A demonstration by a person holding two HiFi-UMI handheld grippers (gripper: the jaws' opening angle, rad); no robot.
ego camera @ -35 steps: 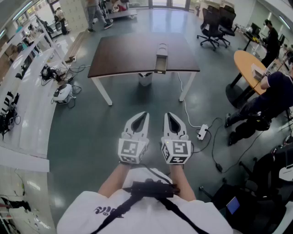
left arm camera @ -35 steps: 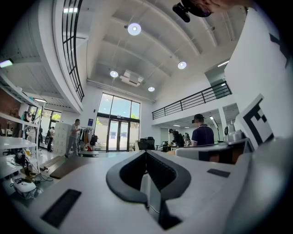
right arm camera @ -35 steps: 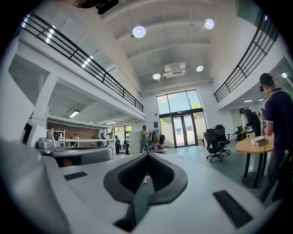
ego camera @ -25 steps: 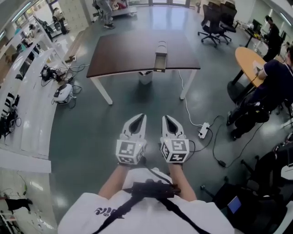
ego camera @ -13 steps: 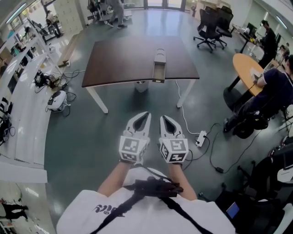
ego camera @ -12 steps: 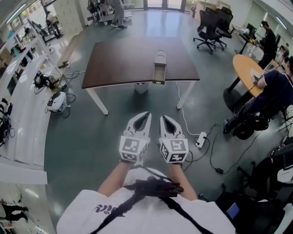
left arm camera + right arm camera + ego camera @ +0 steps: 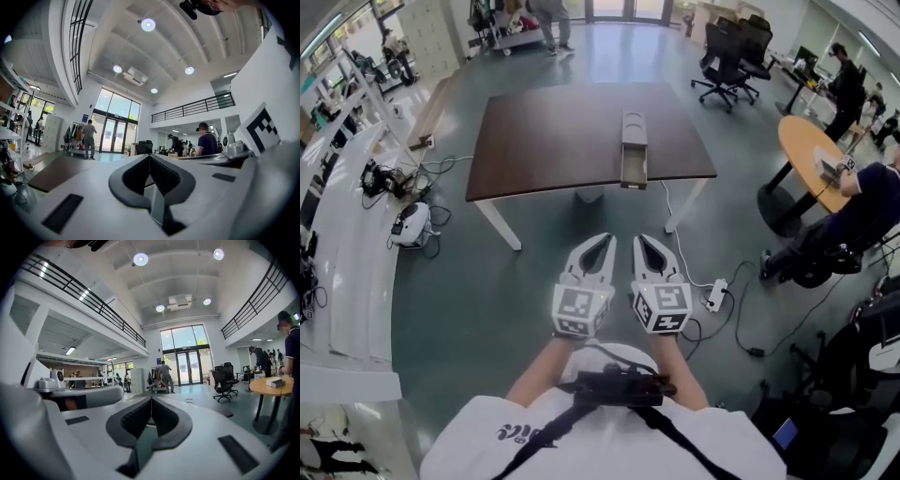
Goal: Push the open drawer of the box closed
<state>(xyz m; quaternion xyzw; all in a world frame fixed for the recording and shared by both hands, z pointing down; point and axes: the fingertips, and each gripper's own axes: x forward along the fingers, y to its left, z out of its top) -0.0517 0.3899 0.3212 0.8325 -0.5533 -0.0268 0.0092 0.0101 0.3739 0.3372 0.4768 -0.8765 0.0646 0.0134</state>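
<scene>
Box: a small grey oblong case [image 7: 634,129] stands on the tabletop near its front edge, well ahead of both tongs.
Drawer: the drawer [image 7: 634,170] is pulled out towards the person, and its front end hangs past the tabletop's edge. Its inside is in shadow, so any contents cannot be made out.
Tabletop: the tabletop [image 7: 553,131] is a dark brown, matte, broad slab on white legs.
Left tongs: the left tongs [image 7: 606,240] are held level over the floor and short of the tabletop. In the left gripper view the left tongs [image 7: 150,157] have their tips meeting, with nothing between them.
Right tongs: the right tongs [image 7: 641,240] are just beside the left pair and point the same way. In the right gripper view the right tongs [image 7: 151,399] are closed tip to tip and hold nothing.
Pads: the pads [image 7: 168,176] are black and ribbed, set in a smooth white shell, and curve to a point where the two sides meet.
Bin: a pale bin [image 7: 589,196] stands on the floor under the tabletop, half hidden by it. Its contents are out of sight.
Floor: the floor [image 7: 487,281] is grey-green, smooth and glossy.
Round table: a wood-coloured round table [image 7: 811,150] stands off to the right, well apart from the box.
</scene>
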